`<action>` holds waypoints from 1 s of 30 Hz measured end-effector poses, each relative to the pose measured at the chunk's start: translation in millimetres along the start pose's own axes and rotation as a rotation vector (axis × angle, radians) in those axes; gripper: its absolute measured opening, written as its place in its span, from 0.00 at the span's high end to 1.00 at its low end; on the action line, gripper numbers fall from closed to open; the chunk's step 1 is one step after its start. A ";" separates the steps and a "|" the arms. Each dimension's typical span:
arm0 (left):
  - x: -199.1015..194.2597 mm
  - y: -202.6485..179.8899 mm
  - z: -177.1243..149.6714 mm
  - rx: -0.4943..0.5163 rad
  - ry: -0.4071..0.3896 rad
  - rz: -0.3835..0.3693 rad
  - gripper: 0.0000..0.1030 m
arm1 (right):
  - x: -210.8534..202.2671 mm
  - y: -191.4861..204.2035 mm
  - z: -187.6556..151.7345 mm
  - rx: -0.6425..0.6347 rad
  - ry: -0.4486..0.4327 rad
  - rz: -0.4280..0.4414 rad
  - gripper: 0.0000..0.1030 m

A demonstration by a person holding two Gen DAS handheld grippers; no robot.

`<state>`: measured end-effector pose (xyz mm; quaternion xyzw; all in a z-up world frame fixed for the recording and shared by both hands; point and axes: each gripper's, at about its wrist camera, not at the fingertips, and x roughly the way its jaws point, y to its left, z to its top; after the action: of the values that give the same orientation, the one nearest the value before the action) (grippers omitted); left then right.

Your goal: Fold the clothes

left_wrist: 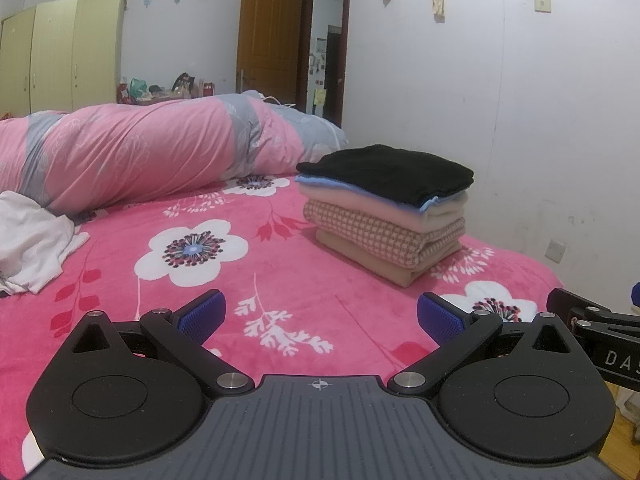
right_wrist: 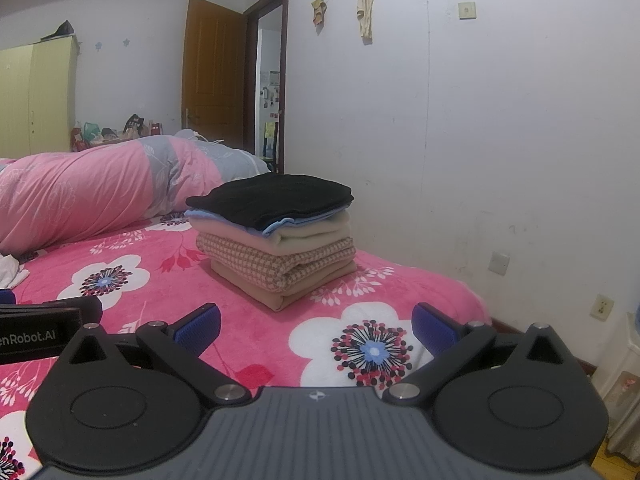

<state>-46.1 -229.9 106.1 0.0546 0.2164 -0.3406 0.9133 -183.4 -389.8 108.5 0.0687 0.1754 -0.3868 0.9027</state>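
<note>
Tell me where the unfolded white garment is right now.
The white garment lies crumpled at the left edge of the left wrist view, on the pink floral bedspread just below the rolled pink quilt, well left of the folded stack.

"DA" on right hand-held gripper (left_wrist: 600, 344), "enRobot.AI" on left hand-held gripper (right_wrist: 36, 336), both cut off

Both low, bed-level — sharing the folded stack (left_wrist: 386, 208).

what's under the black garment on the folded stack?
Under the black garment: a thin blue layer, a cream fold, a checked cloth, and a tan piece on the bed. Only edges show; their middles are covered.
</note>
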 end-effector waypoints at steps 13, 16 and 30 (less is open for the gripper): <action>1.2 -0.4 0.3 0.001 0.001 0.001 0.00 | 0.8 2.1 0.6 -0.002 0.000 0.001 0.00; 0.9 -0.6 1.1 0.001 0.000 0.000 0.00 | 1.1 2.4 0.5 -0.002 0.000 0.001 0.00; 0.3 -1.5 0.8 0.002 0.000 -0.003 0.00 | 1.0 1.9 0.0 -0.001 0.000 0.001 0.00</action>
<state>-46.6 -231.4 106.7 0.0555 0.2163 -0.3421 0.9127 -181.4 -389.2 108.1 0.0685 0.1757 -0.3862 0.9029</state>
